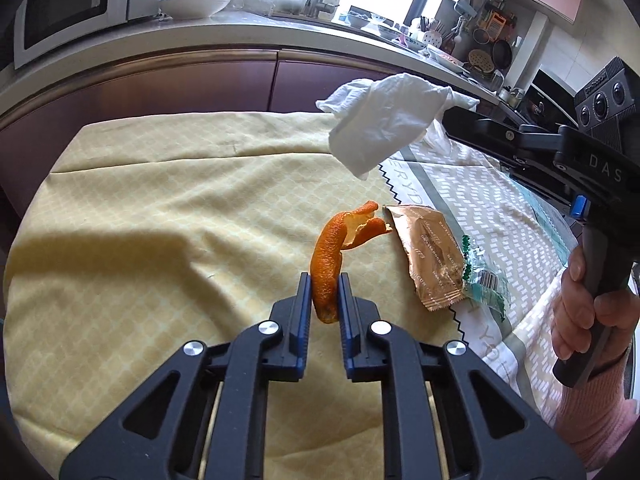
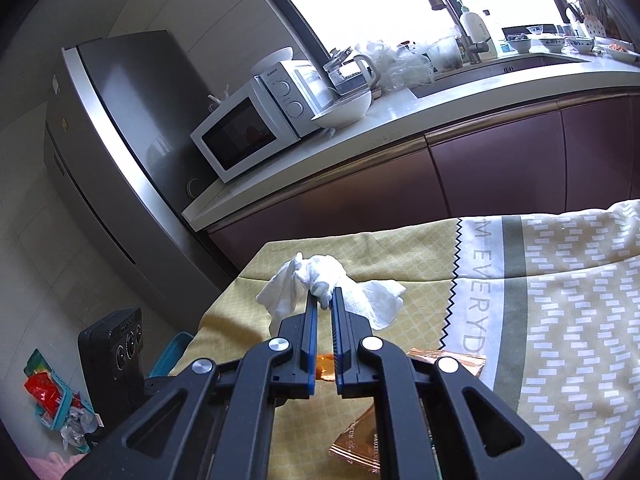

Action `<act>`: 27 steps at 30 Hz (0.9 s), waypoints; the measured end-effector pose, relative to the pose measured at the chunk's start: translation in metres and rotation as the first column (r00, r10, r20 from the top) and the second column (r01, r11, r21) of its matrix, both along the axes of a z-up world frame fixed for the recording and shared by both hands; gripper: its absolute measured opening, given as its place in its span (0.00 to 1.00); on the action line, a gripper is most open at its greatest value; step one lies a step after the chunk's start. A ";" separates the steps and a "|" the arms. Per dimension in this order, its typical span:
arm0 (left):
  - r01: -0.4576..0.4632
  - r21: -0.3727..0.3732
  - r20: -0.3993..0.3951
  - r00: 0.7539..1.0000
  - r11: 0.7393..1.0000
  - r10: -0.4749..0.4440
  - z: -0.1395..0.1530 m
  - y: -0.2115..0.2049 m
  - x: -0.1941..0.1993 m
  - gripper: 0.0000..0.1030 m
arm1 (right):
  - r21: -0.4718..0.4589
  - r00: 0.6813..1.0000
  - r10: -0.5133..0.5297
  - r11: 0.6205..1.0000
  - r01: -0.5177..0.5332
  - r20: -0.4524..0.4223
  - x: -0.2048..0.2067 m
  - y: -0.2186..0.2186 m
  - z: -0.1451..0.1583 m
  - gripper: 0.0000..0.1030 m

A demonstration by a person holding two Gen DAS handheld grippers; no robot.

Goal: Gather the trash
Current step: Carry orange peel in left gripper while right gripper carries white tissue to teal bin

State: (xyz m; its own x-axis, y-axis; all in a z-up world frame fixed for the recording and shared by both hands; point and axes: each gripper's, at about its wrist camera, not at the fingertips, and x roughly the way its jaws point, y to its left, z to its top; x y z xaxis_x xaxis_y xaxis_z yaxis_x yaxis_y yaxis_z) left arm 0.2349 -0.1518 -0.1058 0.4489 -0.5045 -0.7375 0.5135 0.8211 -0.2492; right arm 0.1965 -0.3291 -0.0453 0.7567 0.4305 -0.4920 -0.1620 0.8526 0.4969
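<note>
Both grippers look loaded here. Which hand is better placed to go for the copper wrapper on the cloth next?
Neither until one unloads. The left gripper is nearer: the copper wrapper lies just beside its tips, but it grips the orange peel. The right gripper holds the white tissue higher, beyond the wrapper.

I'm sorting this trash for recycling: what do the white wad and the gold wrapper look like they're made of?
White wad: soft tissue paper, matte, crumpled, hanging limp from the right gripper. Gold wrapper: probably metallised plastic film, glossy, with sharp creases and printed lettering; foil can't be ruled out.
</note>
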 end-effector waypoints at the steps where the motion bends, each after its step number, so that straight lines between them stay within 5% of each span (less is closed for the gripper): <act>1: -0.008 -0.003 0.002 1.000 1.000 0.008 0.002 0.006 -0.003 0.13 | 0.004 1.000 0.005 1.000 -0.005 0.002 -0.001 0.002 0.000 0.06; 27: -0.224 -0.071 0.018 0.974 0.972 0.225 0.022 0.170 -0.073 0.13 | 0.100 0.981 0.195 0.976 -0.195 0.003 -0.017 0.094 -0.004 0.06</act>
